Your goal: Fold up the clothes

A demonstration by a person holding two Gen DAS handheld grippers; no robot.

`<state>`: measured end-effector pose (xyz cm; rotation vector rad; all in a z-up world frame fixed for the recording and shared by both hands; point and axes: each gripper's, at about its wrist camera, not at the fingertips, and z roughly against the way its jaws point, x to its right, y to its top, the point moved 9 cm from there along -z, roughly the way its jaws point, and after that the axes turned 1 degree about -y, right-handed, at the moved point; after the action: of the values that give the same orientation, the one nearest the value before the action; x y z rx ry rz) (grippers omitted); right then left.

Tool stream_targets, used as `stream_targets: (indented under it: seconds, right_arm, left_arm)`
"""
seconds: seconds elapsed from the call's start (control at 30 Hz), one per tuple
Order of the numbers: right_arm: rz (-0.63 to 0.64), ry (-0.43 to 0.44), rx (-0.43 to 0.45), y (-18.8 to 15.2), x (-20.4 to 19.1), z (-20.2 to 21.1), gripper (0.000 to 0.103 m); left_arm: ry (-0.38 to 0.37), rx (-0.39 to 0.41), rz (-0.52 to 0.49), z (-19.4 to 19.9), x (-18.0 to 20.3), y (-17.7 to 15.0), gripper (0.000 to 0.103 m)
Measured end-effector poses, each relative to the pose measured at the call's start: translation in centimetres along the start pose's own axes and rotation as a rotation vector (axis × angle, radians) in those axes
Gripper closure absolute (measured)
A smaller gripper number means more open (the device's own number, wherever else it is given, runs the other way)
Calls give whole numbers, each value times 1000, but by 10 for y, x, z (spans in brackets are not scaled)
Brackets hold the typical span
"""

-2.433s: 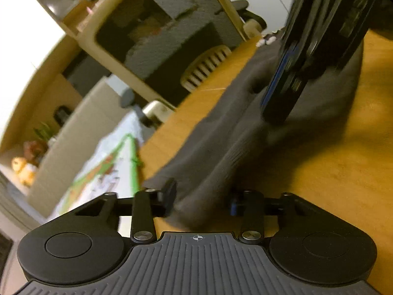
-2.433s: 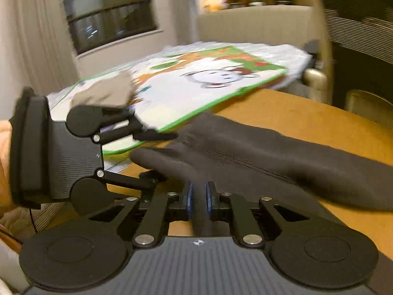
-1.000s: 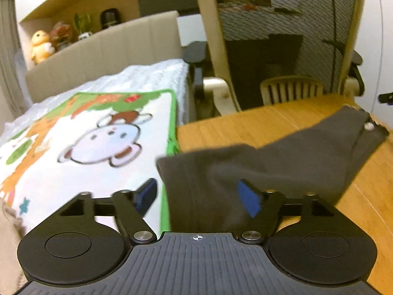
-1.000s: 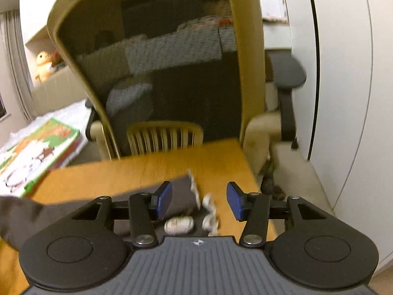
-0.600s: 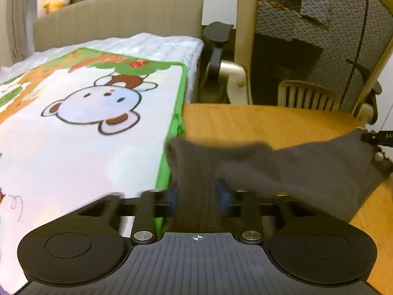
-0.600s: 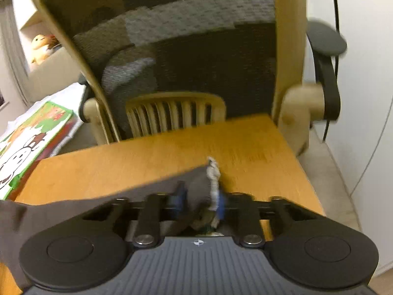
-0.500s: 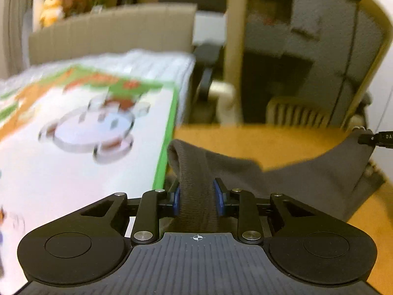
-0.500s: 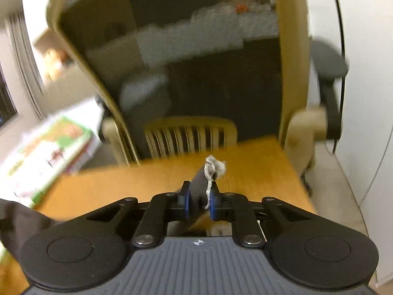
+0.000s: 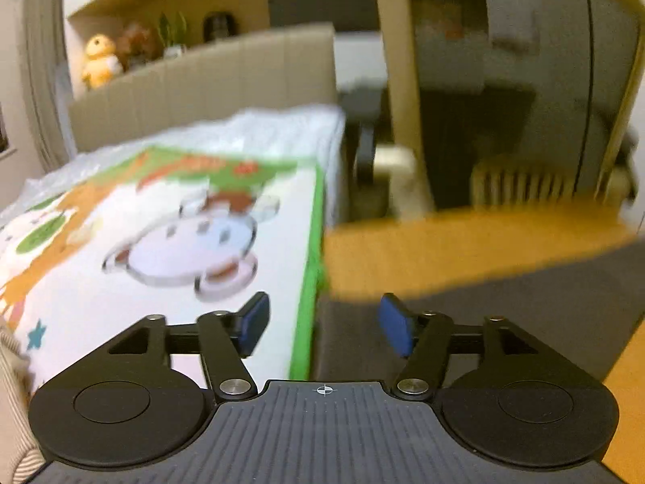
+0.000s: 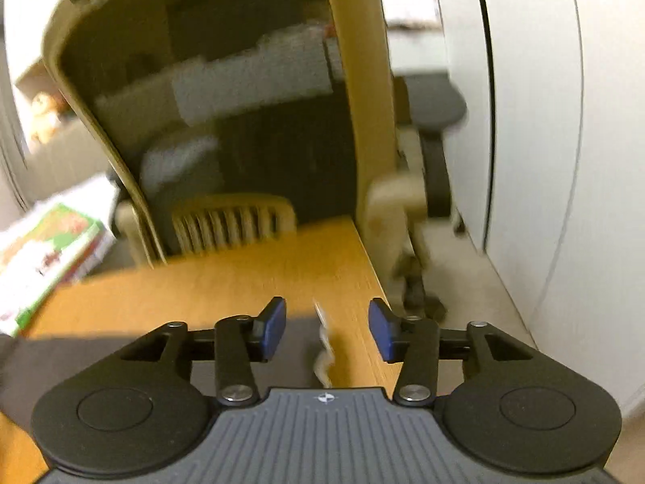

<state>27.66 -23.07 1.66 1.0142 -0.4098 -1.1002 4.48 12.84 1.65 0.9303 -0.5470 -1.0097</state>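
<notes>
Half a second earlier both grippers were pinching the grey cloth; both have since let go, and the cloth, then bunched up between the pads, lies flat on the table.

Containers: none can be made out in either view.

Visibility: both views are motion-blurred. The cloth (image 9: 504, 306) is cut off by the left gripper body and the frame edge. In the right wrist view only one end of the cloth (image 10: 100, 359) shows, with a pale trim (image 10: 324, 347) along its edge; the trim's detail is unreadable. The chair (image 10: 250, 113) behind the table is smeared.

Left gripper (image 9: 322, 324): jaws opening, pads wide apart. The cloth's left edge lies below the gap, near the table (image 9: 443, 250) edge beside the printed mat (image 9: 161, 250). Neither pad presses on it.

Right gripper (image 10: 326, 326): jaws opening, pads moderately apart. The trimmed cloth edge lies below the gap on the table (image 10: 225, 286). Neither pad touches it.

Cloth position: spread flat on the table, running between the two grippers.
</notes>
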Motion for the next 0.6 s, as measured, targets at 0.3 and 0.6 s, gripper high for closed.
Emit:
stream_targets:
  seconds: [0.3,0.6]
  right_arm:
    - [67,170,-69,-56,-68,-26,8]
    - [138,132,-137,-86,-59,5,3]
  left_arm:
    - [-143,-160,75,-37,62,-63,5]
    - [-135,-124,34,-7,81,-83,0]
